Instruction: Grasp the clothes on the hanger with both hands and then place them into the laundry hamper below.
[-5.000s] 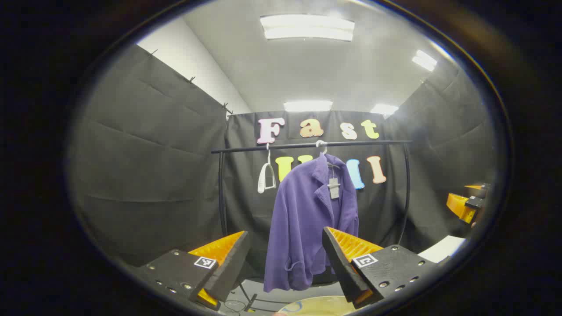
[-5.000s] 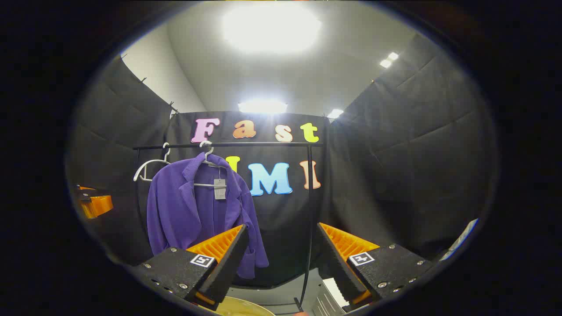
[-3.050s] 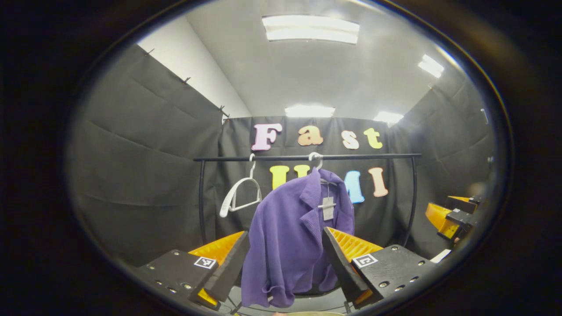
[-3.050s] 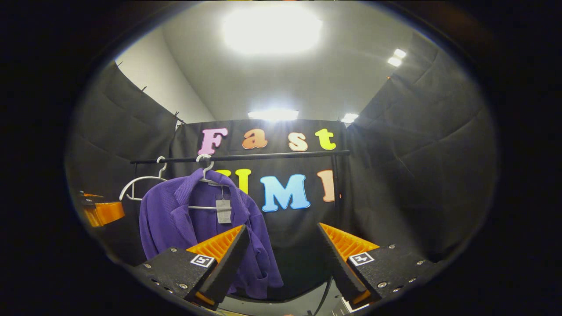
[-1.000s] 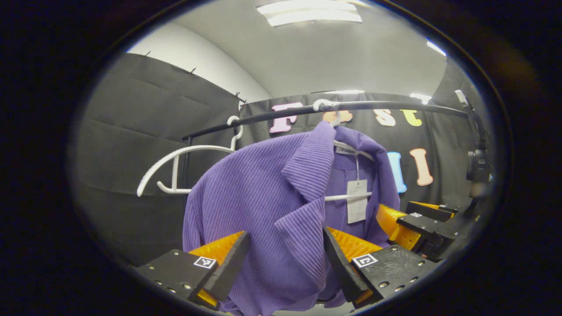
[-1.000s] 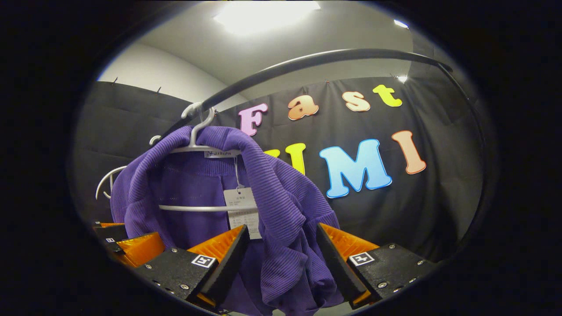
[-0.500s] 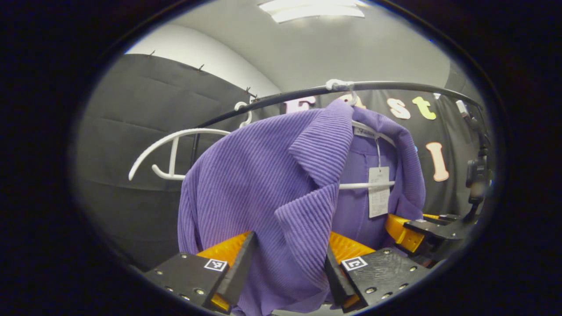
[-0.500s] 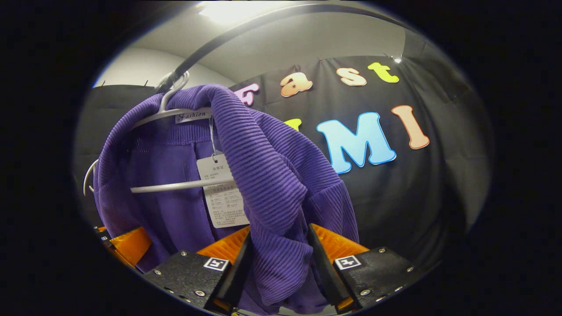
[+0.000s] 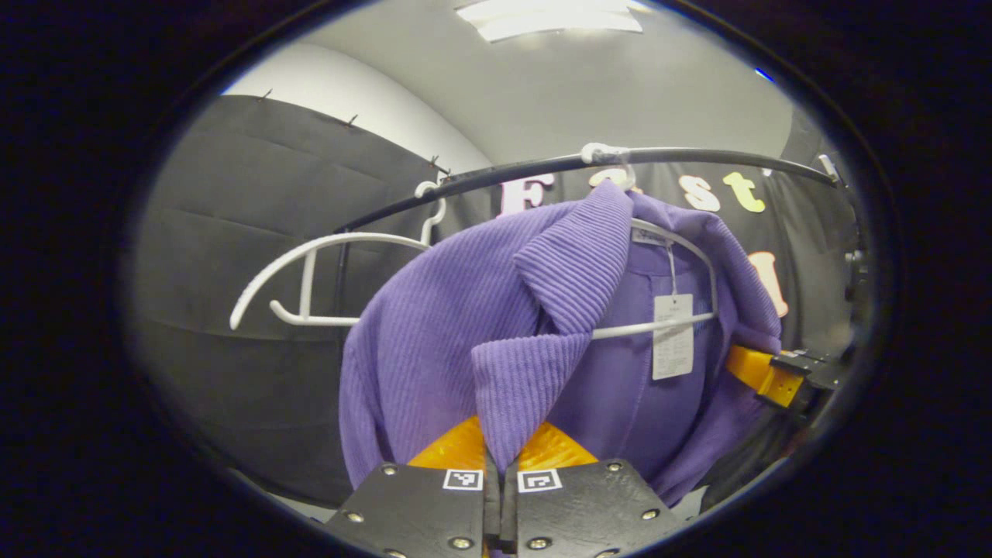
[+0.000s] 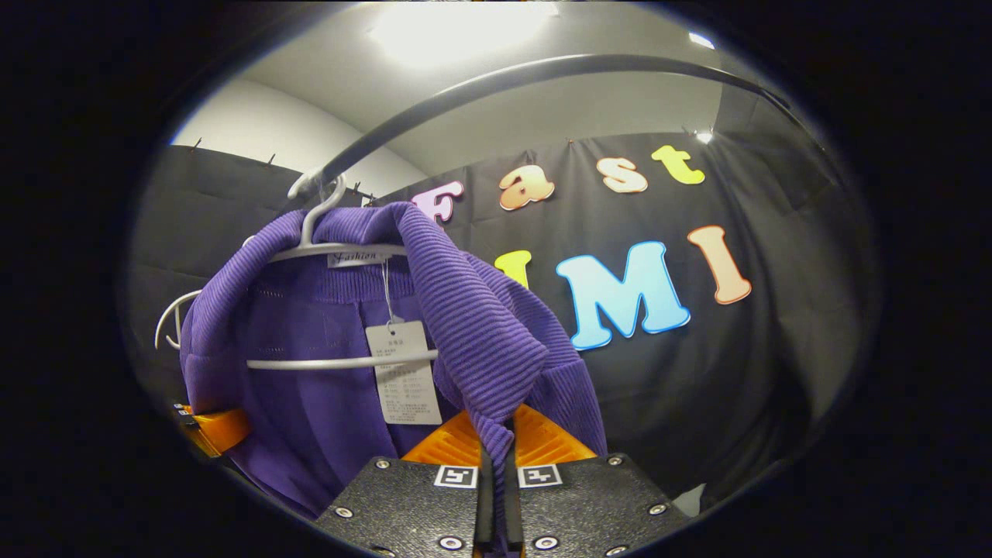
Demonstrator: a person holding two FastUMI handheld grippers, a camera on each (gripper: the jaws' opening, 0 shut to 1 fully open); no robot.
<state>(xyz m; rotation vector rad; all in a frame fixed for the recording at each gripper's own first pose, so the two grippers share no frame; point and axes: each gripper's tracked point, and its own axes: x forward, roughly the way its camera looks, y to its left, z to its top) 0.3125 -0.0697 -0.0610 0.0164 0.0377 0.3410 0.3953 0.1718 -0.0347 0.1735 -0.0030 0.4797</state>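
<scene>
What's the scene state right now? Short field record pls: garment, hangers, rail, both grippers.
garment: purple ribbed jacket, on its hanger, paper tag dangling inside
hanger in use: white hanger, hooked on the rail
spare hanger: empty white hanger, beside the jacket on the same rail
rail: black rail overhead
left gripper: shut on the jacket's front lapel edge
right gripper: shut on the jacket's other front edge
stage: both grasps made, jacket not yet off the hanger

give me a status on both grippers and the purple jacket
Left gripper and right gripper both shut on purple ribbed jacket. Jacket hangs on white hanger, hooked over black rail.
</scene>
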